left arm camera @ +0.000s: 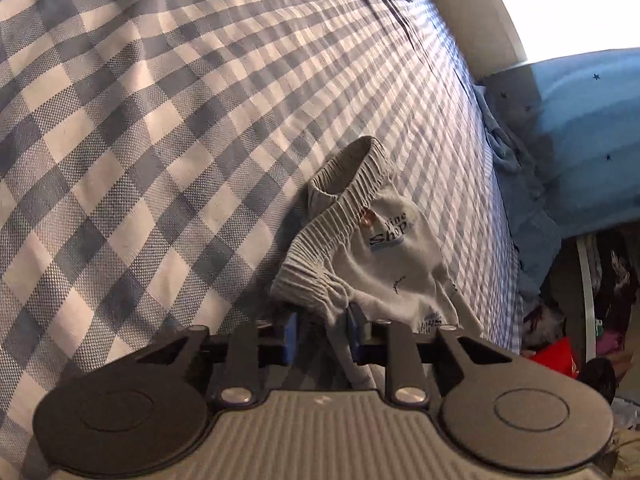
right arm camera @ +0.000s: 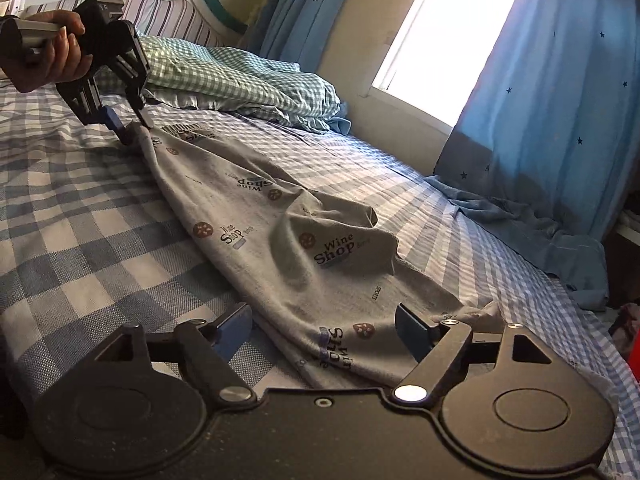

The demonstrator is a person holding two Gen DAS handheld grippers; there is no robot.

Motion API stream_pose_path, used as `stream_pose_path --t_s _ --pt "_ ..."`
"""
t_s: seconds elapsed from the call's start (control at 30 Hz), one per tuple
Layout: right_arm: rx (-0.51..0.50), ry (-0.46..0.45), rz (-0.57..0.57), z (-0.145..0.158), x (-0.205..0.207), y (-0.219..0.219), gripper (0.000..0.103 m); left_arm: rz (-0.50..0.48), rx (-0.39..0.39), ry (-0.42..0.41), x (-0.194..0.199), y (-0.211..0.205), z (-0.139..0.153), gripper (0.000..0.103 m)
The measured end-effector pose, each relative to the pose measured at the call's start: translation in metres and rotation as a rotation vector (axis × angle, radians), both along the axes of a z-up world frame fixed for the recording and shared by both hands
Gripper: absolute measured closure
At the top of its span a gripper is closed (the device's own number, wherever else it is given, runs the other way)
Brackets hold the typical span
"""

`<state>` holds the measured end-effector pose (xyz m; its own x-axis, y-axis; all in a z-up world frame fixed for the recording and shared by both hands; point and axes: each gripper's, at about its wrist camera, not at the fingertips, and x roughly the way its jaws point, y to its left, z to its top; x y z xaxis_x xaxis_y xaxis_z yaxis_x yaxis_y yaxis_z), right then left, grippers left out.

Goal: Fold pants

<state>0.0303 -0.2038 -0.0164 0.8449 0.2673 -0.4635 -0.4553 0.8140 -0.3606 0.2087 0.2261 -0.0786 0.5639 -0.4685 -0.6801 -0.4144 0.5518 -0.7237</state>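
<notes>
Here, a wide bed [right arm camera: 100, 216] under a blue-and-white checked woven sheet carries everything, with a crumpled green-checked pillow [right arm camera: 256, 80] against the striped headboard and blue star-printed curtains [right arm camera: 552, 92] slumping onto the window-side edge. Along the middle of the mattress, nearer that window side, lie the grey cotton pants [right arm camera: 280, 236] printed with "Wine Shop" lettering and small brown rounds. They run lengthwise, the elastic waistband [left arm camera: 344, 208] towards the headboard and the leg ends towards the foot of the bed, with a loose ridge bunched at mid-length.

A hand [right arm camera: 60, 56] holds the left gripper [left arm camera: 322, 332] at the waistband end; its blue-padded jaws are nearly closed, with a fold of waistband cloth hanging between them, seemingly pinched. The right gripper [right arm camera: 324, 336] sits low at the leg end with its jaws spread wide to either side of the cloth, pressing on nothing.

The step in hand looks like straightening the garment before a fold. To do it well, I would say the right jaws should close on the hem first. Then both ends can draw gently apart until the middle ridge flattens and the side edges line up, before one end is carried over the other.
</notes>
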Motion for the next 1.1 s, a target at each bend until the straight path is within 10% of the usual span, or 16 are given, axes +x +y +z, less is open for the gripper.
stream_pose_path --t_s 0.2,0.47,0.77,0.97,1.03,1.1 --pt "0.025 0.027 -0.005 -0.005 0.004 0.000 0.022 -0.036 0.176 -0.133 0.002 -0.023 0.032 0.102" --pt "0.019 0.024 -0.018 -0.003 0.005 0.006 0.022 -0.352 0.613 -0.637 -0.005 -0.076 0.125 0.103" --pt "0.002 0.042 0.000 -0.005 0.005 0.011 0.022 -0.426 0.665 -0.359 -0.015 -0.047 0.014 0.099" --pt "0.026 0.058 -0.043 -0.005 0.002 -0.003 0.018 -0.356 0.701 -0.334 -0.033 -0.060 0.027 0.049" --pt "0.043 0.052 -0.068 -0.003 0.000 -0.016 0.010 -0.316 0.829 -0.338 -0.044 -0.078 0.038 0.014" --pt "0.073 0.042 -0.112 0.001 -0.003 -0.034 0.002 -0.281 0.951 -0.385 -0.057 -0.101 0.047 0.001"
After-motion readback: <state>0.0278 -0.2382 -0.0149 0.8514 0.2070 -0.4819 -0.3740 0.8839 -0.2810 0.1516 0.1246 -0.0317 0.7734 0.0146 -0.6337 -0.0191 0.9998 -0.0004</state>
